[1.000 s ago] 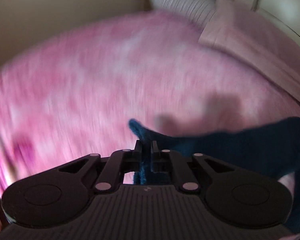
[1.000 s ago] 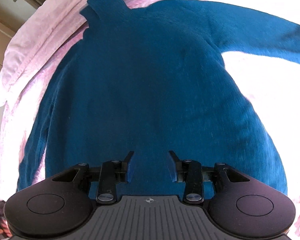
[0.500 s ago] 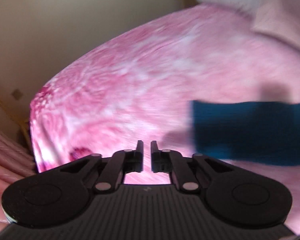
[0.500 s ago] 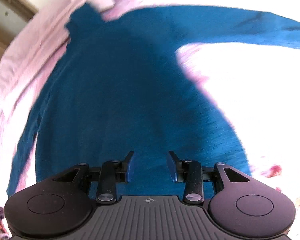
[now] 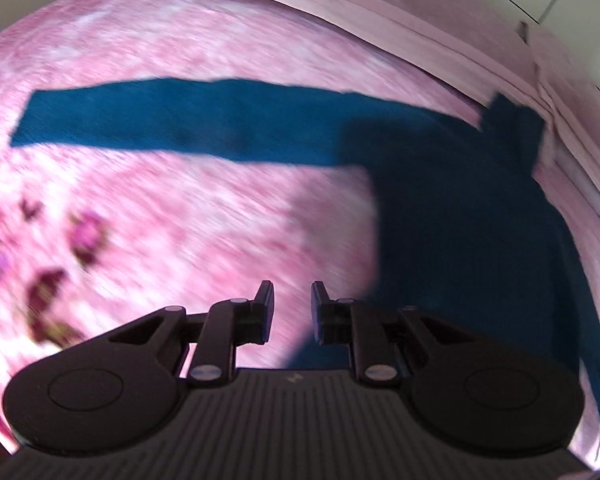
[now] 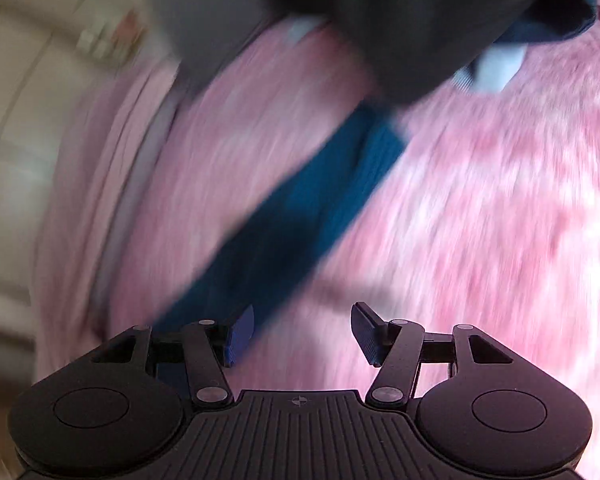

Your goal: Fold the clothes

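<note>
A teal knitted sweater (image 5: 460, 208) lies flat on the pink bedspread (image 5: 180, 220), one sleeve (image 5: 172, 120) stretched out to the left. My left gripper (image 5: 292, 300) hovers open over the bedspread just left of the sweater's body, holding nothing. In the blurred right wrist view the other sleeve (image 6: 300, 208) runs diagonally across the bedspread (image 6: 500, 220). My right gripper (image 6: 302, 332) is wide open above the lower part of that sleeve, empty.
Pale pink pillows (image 5: 380, 12) line the head of the bed behind the sweater's collar (image 5: 512, 120). A dark blurred mass of clothing (image 6: 380, 20) fills the top of the right wrist view. A cream panelled wall (image 6: 20, 120) stands at the left.
My left gripper let go of the sleeve cuff, opened, and swung right toward the sweater's body. My right gripper swung off the sweater's body to the other sleeve and opened wider.
</note>
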A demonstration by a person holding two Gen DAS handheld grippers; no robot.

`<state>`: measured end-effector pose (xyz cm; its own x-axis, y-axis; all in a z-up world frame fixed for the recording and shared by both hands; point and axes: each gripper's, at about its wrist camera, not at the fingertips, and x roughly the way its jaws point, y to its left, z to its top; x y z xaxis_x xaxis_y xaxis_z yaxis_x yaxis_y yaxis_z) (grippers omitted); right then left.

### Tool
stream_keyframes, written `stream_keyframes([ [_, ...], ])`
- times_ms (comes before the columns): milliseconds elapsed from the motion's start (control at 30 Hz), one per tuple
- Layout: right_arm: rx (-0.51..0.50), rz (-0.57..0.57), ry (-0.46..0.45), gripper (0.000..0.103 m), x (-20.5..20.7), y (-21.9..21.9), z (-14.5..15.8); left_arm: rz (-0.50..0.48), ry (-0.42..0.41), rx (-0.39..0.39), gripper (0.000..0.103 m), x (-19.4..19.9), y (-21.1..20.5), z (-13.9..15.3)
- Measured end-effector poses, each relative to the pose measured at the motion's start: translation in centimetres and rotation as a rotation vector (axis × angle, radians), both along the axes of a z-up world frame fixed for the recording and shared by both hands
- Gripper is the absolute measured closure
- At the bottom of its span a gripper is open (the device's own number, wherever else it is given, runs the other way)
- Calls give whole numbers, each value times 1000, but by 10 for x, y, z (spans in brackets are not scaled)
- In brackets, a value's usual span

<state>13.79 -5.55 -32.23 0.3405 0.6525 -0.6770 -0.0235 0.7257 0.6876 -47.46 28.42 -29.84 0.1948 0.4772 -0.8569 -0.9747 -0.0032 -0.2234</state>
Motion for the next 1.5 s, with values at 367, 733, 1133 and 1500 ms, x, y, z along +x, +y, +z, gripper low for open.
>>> stream_keyframes([
  [367, -190, 136, -239, 97, 81, 18, 20, -10, 74, -36, 88, 6, -23, -1],
  [733, -285, 514, -139, 73, -3, 18, 27, -31, 103, -117, 87, -44, -43, -9],
  [1133, -97, 726, 211, 49, -183, -15, -9, -83, 20, -236, 83, -89, -68, -31],
  [1500, -199, 742, 96, 100, -197, -44, 23, -129, -125, -280, 69, -96, -89, -52],
])
